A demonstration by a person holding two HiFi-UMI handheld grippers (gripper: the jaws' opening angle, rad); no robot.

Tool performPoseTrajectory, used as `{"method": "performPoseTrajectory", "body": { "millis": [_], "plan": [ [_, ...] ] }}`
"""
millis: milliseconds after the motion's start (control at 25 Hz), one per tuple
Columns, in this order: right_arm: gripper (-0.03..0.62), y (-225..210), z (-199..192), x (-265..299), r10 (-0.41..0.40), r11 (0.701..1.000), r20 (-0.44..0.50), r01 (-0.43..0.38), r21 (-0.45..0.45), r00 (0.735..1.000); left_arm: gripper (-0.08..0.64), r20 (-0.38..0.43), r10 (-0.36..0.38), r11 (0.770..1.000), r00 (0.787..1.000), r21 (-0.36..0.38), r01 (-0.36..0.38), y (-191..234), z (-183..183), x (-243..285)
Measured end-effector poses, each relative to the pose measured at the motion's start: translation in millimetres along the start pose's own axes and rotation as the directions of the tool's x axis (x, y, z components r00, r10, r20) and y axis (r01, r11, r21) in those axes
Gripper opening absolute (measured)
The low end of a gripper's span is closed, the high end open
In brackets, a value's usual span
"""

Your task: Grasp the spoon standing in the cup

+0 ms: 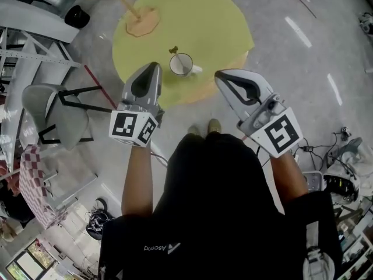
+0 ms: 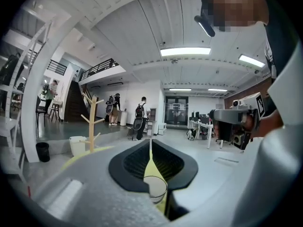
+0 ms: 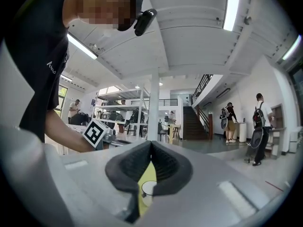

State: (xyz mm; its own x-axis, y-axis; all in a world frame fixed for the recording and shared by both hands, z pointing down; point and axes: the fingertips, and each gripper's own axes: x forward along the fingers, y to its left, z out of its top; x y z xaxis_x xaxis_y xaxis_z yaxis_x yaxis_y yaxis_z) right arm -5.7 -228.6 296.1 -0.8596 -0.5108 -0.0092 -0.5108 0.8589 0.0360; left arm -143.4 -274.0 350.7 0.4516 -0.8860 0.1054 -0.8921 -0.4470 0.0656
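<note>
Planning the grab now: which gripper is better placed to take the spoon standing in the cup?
Left, probably. The left gripper sits nearer the cup, and the spoon stands at its left side. The right gripper is farther off. Both are shut, so it must open first.

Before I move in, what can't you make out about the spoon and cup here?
- Head view: the spoon is too small; just a dark tip above the cup.
- Both gripper views: the spoon is hidden behind the shut left gripper and right gripper; only part of the cup shows.
</note>
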Motion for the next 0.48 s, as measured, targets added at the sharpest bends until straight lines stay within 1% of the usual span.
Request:
{"method": "performPoseTrajectory", "body": {
  "millis": [120, 160, 200, 240, 360, 480],
  "plan": [
    [0.003, -10.7, -2.9, 9.7, -0.015, 1.000, -0.005, 0.015, 0.010, 1.000, 0.017, -0.046, -0.035, 0.999, 0.998, -0.009, 0.035, 7.6, -19.5, 22.8],
    [0.003, -13.3, -3.9, 12.4, -0.021, 1.000, -0.010, 0.021, 0.009, 1.000, 0.051, -0.062, -0.049, 0.999, 0.997, -0.015, 0.049, 9.9, -26.7, 29.5],
    [0.003, -15.9, -5.0, 14.9, -0.029, 1.000, -0.015, 0.029, 0.008, 0.999, 0.111, -0.079, -0.065, 0.998, 0.995, -0.022, 0.063, 11.9, -34.1, 36.0],
    [0.003, -18.7, -5.8, 17.2, -0.039, 0.999, -0.019, 0.039, 0.008, 0.999, 0.118, -0.098, -0.082, 0.996, 0.992, -0.031, 0.080, 13.9, -41.7, 42.3],
    [0.003, -26.0, -9.8, 22.9, -0.071, 0.997, -0.037, 0.072, 0.014, 0.997, 0.160, -0.161, -0.139, 0.990, 0.977, -0.058, 0.131, 21.1, -66.4, 61.0],
    [0.003, -32.0, -17.6, 27.4, -0.099, 0.995, -0.061, 0.100, 0.018, 0.993, 0.204, -0.220, -0.191, 0.980, 0.957, -0.091, 0.175, 29.0, -90.2, 78.7]
  ]
}}
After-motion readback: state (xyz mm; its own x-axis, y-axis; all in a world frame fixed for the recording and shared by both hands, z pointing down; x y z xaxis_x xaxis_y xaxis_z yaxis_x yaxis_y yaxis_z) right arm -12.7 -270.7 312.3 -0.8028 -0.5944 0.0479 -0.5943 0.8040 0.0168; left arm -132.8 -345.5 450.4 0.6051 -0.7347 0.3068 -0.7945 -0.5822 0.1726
